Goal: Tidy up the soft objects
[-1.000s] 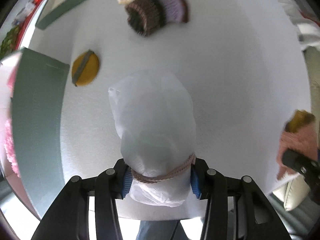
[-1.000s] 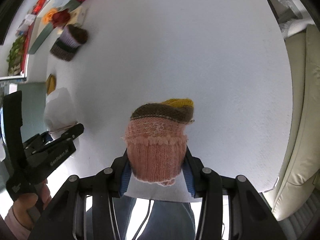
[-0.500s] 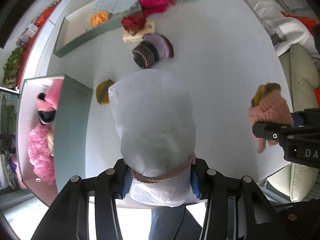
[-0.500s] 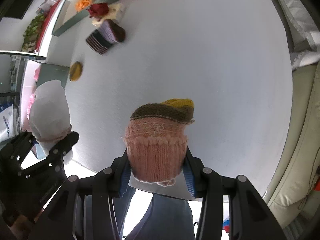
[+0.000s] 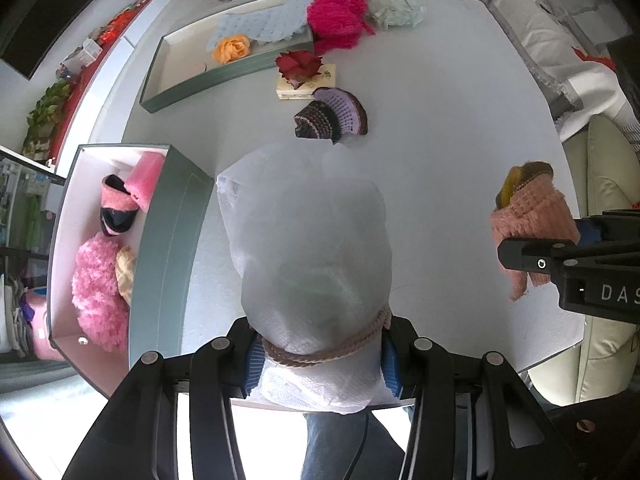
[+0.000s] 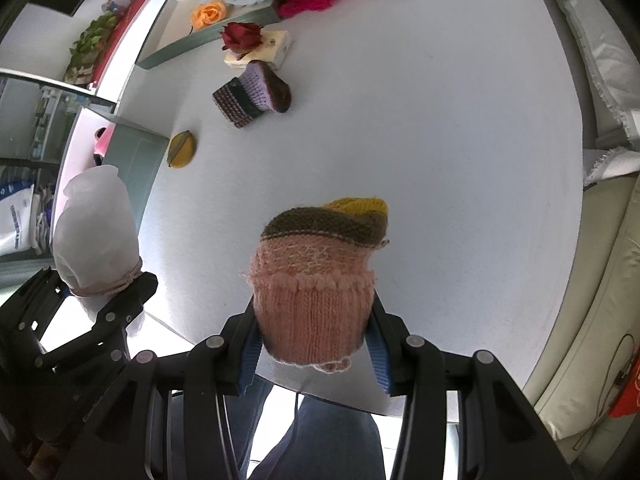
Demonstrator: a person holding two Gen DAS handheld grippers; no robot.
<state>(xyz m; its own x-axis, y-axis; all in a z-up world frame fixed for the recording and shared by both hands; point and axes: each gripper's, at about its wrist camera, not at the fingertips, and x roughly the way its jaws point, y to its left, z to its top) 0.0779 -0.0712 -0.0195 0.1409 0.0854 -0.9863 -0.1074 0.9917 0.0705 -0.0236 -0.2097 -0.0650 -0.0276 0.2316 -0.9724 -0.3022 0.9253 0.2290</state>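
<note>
Our left gripper (image 5: 320,356) pinches a white pouch (image 5: 308,248) at its corded neck, held above the white table (image 5: 440,140). Our right gripper (image 6: 314,356) pinches a pink knitted hat (image 6: 316,280), also lifted clear. Just left sits a box (image 5: 168,248) holding pink fluffy things. Farther out lie a striped knitted hat (image 5: 330,118), a red rose (image 5: 299,65) and an open tray (image 5: 224,76).

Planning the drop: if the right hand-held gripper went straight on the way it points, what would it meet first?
Probably bare white table. The right hand-held gripper, shut on the pink knitted hat, points steeply down at open tabletop; the hat would touch first. Depth is unclear.
</note>
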